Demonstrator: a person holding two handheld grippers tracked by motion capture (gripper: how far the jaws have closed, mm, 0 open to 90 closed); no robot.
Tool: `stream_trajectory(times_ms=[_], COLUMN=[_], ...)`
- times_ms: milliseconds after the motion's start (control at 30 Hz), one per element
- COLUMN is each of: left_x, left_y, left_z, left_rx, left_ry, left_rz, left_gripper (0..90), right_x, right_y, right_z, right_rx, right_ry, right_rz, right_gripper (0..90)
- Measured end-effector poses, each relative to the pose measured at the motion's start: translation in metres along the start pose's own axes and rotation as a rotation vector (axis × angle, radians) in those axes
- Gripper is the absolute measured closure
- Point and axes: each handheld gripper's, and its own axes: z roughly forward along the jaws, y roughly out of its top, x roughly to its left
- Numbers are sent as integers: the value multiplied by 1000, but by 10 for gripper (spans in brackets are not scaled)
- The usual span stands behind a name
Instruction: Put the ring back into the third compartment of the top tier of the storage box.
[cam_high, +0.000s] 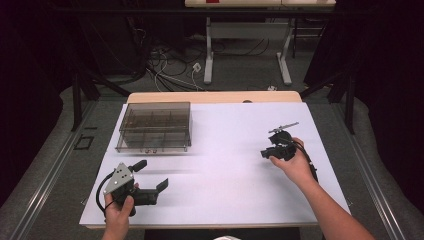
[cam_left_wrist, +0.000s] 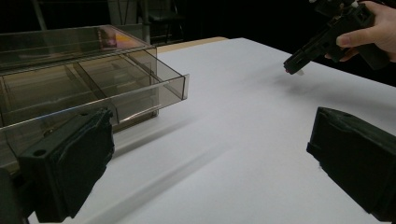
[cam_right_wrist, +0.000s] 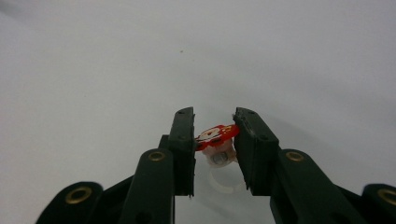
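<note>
My right gripper (cam_right_wrist: 213, 140) is clamped on a small toy ring (cam_right_wrist: 216, 140), its glossy red face tilted between the pads and a translucent plastic band below. The smoky clear compartment box (cam_high: 155, 126) lies well off toward my left gripper (cam_high: 150, 176), which is nearer it, jaws apart and holding nothing.

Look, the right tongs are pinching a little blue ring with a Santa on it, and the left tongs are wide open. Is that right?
Not quite. The ring pinched in the right tongs is red with a Santa face, not blue; the right gripper view shows it. The left tongs are indeed wide open.
</note>
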Motion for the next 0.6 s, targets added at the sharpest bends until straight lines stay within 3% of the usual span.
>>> stream_trajectory(times_ms=[333, 600], left_x=[0, 0], left_y=[0, 0], left_z=[0, 0], left_rx=[6, 3], left_ry=[0, 3], left_rz=[3, 4], left_gripper=[5, 5], right_x=[9, 27], right_y=[4, 10], right_z=[-15, -22], right_rx=[-31, -76], right_ry=[21, 46], right_rz=[-36, -77], right_gripper=[689, 689])
